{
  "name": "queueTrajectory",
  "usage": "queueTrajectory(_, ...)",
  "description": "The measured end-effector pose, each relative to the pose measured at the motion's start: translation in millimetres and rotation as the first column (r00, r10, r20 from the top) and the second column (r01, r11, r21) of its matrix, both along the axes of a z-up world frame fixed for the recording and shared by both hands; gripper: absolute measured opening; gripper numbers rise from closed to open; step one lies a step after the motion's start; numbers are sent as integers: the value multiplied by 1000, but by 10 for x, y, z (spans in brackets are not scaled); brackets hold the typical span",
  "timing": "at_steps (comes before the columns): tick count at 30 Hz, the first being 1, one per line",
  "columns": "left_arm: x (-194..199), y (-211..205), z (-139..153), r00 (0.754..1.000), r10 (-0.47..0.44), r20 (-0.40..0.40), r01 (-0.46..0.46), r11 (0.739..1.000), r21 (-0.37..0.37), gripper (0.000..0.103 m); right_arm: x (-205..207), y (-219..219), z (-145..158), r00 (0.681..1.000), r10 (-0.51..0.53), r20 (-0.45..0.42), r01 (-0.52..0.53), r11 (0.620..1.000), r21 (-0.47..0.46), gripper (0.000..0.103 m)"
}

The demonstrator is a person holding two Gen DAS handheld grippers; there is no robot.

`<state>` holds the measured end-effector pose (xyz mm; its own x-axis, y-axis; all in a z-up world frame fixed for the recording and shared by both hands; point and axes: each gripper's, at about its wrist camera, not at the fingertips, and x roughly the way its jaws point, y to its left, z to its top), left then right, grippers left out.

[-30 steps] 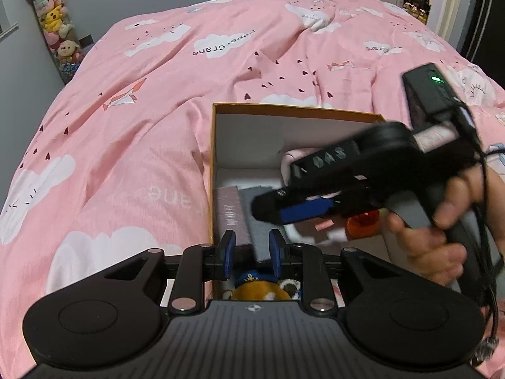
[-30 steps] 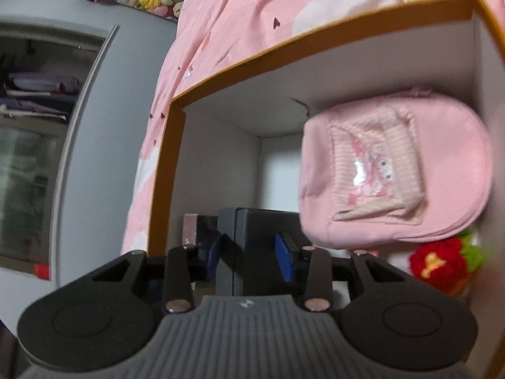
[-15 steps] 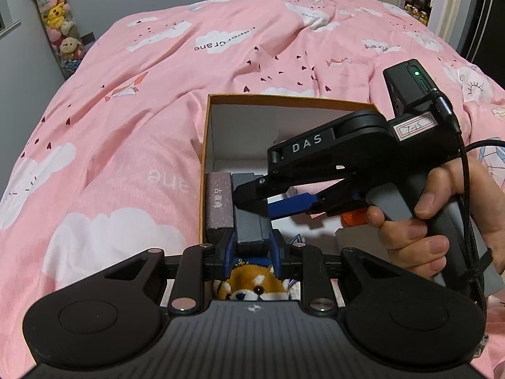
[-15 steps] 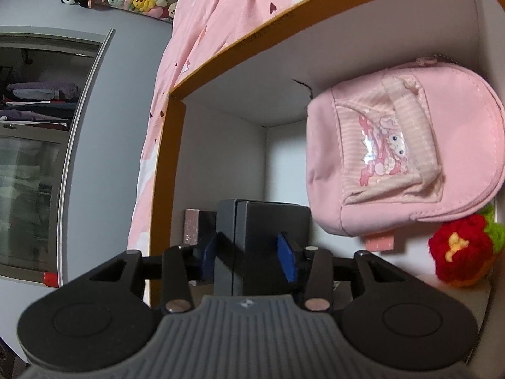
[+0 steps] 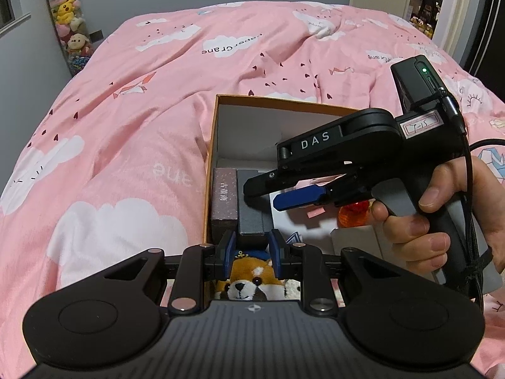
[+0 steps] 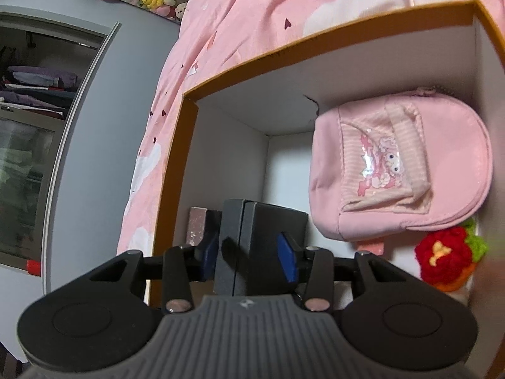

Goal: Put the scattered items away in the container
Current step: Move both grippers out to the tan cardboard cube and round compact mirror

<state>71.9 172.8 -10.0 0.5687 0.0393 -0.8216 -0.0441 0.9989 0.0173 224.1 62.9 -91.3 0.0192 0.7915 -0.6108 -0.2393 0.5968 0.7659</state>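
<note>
An orange-rimmed cardboard box [image 5: 284, 101] sits open on the pink bedspread. My left gripper [image 5: 251, 252] hovers at its near edge, shut on a red panda plush [image 5: 249, 276] with a navy cap. My right gripper [image 5: 265, 197], held by a hand [image 5: 426, 221], hangs inside the box just above a dark grey case [image 6: 268, 230]. Its pads [image 6: 287, 259] stand apart on either side of the case without pressing it, so it is open [image 6: 249, 257]. Beside the case [image 5: 251, 218] stands a mauve carton [image 5: 224, 195]. A pink pouch [image 6: 401, 170] and a red crochet flower [image 6: 442, 252] lie further right.
The box's white walls [image 6: 227, 145] close in on the right gripper from the left and the far side. A flat grey panel [image 5: 356, 240] lies at the box's near right. A tube of small plush toys [image 5: 71, 28] stands by the wall beyond the bed.
My right gripper has spread its jaws a little and lifted off the dark grey case, which stays in the box. More of the plush shows in the left gripper.
</note>
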Motion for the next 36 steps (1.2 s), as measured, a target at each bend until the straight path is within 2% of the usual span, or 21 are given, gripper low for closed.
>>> queueTrajectory(4, -19, -62, 23, 1000, -5, 9, 5, 1000, -5, 27, -35, -13, 126, 999, 20, 51, -20, 1000, -13, 46)
queueTrajectory(11, -56, -257, 127, 997, -19, 68, 21, 1000, -18, 27, -212, -230, 531, 974, 47, 221, -41, 999, -29, 47)
queueTrajectory(14, -79, -412, 190, 993, -43, 110, 41, 999, 17, 27, -341, -459, 682, 954, 40, 296, -36, 999, -22, 48)
queueTrajectory(16, -86, -520, 233, 989, -65, 131, 62, 998, 26, 27, -451, -783, 702, 939, 29, 342, -27, 1000, -9, 48)
queueTrajectory(21, -66, -746, 294, 982, -108, 155, 111, 994, -11, 27, -543, -1418, 790, 905, -57, 421, 61, 998, 3, 49)
queueTrajectory(25, -42, -892, 299, 976, -133, 174, 145, 988, -55, 27, -531, -1930, 765, 880, -144, 452, 180, 983, -39, 49)
queueTrajectory(30, 40, -1125, 274, 967, -169, 191, 192, 975, -111, 27, -502, -2485, 558, 859, -229, 459, 320, 938, -131, 49)
queueTrajectory(33, 98, -1284, 227, 958, -202, 205, 234, 962, -141, 27, -496, -2711, 422, 856, -265, 443, 371, 913, -172, 49)
queueTrajectory(36, 185, -1462, 159, 951, -244, 191, 272, 952, -141, 27, -468, -2866, 253, 866, -288, 409, 398, 892, -215, 49)
